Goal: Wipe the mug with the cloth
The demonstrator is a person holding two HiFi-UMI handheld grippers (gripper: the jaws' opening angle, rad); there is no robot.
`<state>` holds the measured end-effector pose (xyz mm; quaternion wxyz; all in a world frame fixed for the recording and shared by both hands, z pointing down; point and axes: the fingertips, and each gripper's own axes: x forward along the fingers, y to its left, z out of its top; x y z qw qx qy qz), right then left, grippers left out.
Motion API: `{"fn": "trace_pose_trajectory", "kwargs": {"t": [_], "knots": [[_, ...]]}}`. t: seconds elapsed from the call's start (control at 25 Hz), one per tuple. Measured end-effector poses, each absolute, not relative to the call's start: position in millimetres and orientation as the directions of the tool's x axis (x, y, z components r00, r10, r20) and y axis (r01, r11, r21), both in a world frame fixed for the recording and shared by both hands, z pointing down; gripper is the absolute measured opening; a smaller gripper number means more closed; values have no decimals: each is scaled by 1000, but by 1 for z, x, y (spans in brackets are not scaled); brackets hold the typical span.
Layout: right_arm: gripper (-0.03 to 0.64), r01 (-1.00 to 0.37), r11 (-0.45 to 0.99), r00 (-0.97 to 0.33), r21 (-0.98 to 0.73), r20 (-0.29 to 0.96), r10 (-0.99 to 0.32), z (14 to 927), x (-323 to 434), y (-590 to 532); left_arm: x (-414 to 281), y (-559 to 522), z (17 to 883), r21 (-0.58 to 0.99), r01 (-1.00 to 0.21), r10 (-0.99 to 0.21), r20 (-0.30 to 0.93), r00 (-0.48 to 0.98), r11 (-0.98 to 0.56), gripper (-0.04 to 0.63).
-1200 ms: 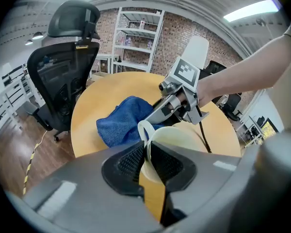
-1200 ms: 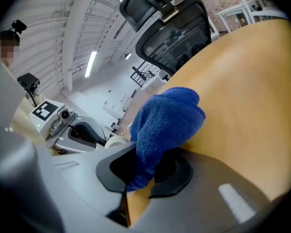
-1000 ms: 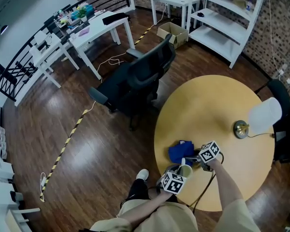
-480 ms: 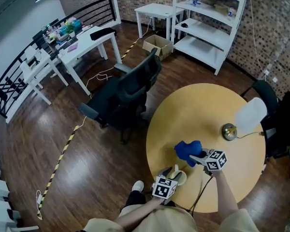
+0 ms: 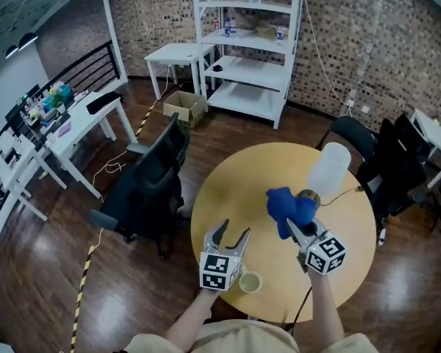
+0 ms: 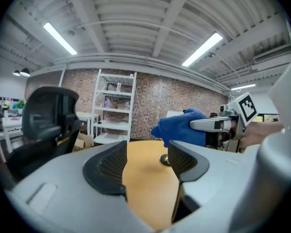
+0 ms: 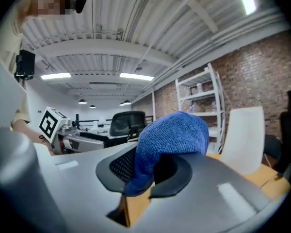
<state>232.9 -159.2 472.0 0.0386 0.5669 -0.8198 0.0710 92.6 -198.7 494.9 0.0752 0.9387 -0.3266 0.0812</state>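
Mug upright near the desk's front edge, just beside the left tongs' marker cube, held by neither tool. Left tongs above the desk; jaws have just been opening, now wide apart with nothing between. Right tongs clamped on blue cloth, held aloft. Beyond: lamp, black chair, white shelf.

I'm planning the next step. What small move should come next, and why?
Probably lower the right gripper and set the cloth down: the mug stands free on the table, and the left gripper's jaws have just been opening with nothing between them.
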Motion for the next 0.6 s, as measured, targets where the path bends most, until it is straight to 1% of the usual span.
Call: {"fn": "trace_pose_trajectory", "kwargs": {"t": [0.08, 0.16, 0.36, 0.48, 0.6], "knots": [[58, -970, 243, -245, -30, 67, -967, 433, 244, -149, 102, -207, 458, 52, -601, -591, 133, 795, -797, 258], [58, -989, 149, -148, 22, 17, -989, 401, 251, -136, 111, -209, 425, 29, -577, -574, 78, 815, -816, 258], [60, -993, -58, 54, 98, -47, -997, 353, 266, -99, 132, -201, 366, -14, -521, -521, 0, 854, -854, 258], [60, -987, -137, 133, 87, -50, -990, 347, 273, -80, 141, -195, 354, -30, -504, -504, -16, 864, -863, 258], [60, -985, -162, 160, 61, -35, -987, 351, 274, -69, 149, -190, 356, -25, -495, -495, -17, 869, -869, 258]]}}
